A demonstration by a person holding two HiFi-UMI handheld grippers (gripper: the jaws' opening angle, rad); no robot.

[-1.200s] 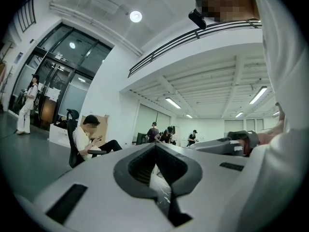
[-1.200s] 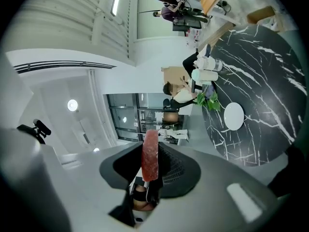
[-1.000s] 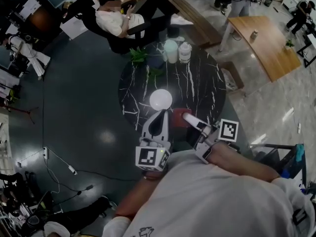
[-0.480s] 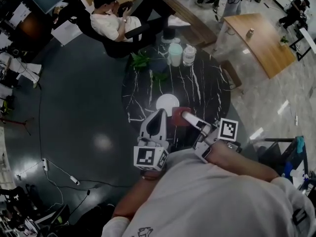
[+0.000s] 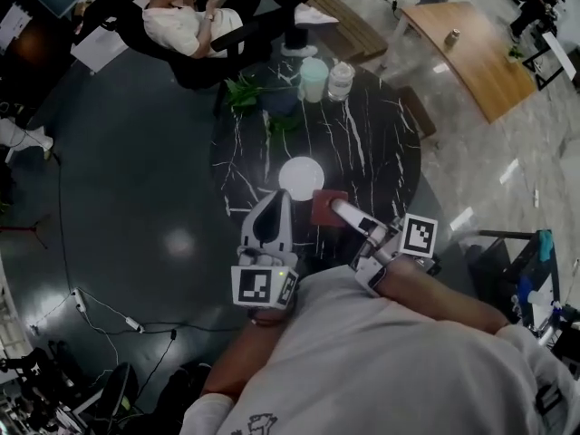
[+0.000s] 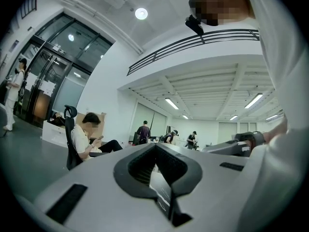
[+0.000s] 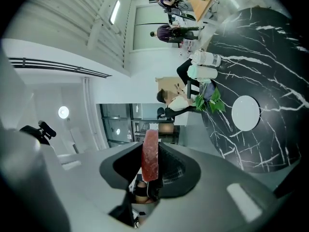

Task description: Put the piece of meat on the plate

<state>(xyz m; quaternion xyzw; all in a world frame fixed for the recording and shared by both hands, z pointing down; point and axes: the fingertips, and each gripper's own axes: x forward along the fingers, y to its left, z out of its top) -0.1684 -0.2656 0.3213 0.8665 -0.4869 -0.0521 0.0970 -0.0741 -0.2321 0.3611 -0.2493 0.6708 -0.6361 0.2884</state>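
A white round plate (image 5: 301, 178) lies near the front of the black marble table (image 5: 372, 152); the right gripper view shows the plate (image 7: 245, 113) out ahead on the dark top. My right gripper (image 5: 337, 206) is shut on a red slab of meat (image 5: 324, 208), held on edge over the table just right of the plate. The meat (image 7: 150, 154) stands upright between the right gripper's (image 7: 150, 162) jaws. My left gripper (image 5: 277, 199) hovers at the plate's near left side, shut and holding nothing. In its own view the left gripper (image 6: 156, 149) points level across the room.
Two pale jars (image 5: 314, 78) (image 5: 341, 80) and a green plant (image 5: 246, 93) stand at the table's far edge. Beyond them a person sits in a chair (image 5: 181, 25). A wooden table (image 5: 467, 57) is at the upper right, and cables (image 5: 109, 311) lie on the floor at left.
Both grippers have drifted a little forward and left over the table's near edge. The meat stays in the right gripper's grip, close to the plate.
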